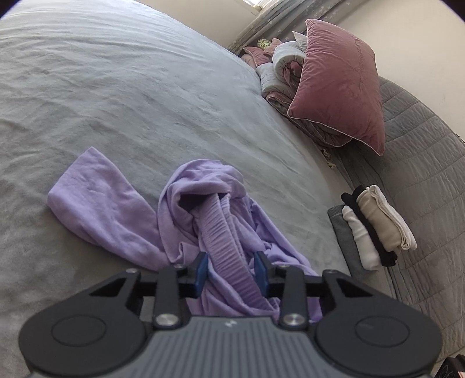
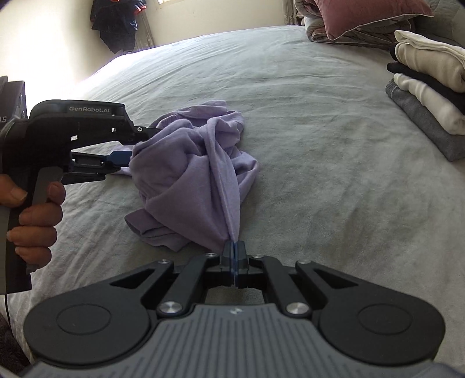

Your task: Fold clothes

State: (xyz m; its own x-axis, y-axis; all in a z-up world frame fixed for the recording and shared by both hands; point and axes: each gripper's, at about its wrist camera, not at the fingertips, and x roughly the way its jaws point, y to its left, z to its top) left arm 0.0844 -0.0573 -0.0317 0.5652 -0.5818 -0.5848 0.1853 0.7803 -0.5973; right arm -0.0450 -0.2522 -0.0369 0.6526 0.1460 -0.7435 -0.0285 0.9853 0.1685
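Observation:
A crumpled lilac garment (image 1: 203, 209) (image 2: 191, 171) lies bunched on the grey bed sheet (image 1: 130, 96) (image 2: 319, 162). One sleeve spreads flat to the left in the left wrist view. My left gripper (image 1: 231, 269) is open, its blue pads on either side of the garment's ribbed hem band, not clamped. In the right wrist view, the left gripper (image 2: 128, 151) reaches in from the left, held by a hand (image 2: 35, 212), at the garment's left edge. My right gripper (image 2: 234, 247) is shut on a pulled-up fold of the lilac garment near its front edge.
A stack of folded clothes (image 1: 375, 226) (image 2: 430, 96) in grey, white, black and cream sits on the bed's right side. A pink pillow (image 1: 340, 84) leans on a rolled duvet (image 1: 279, 72) at the head. Dark clothes (image 2: 116, 23) hang by the far wall.

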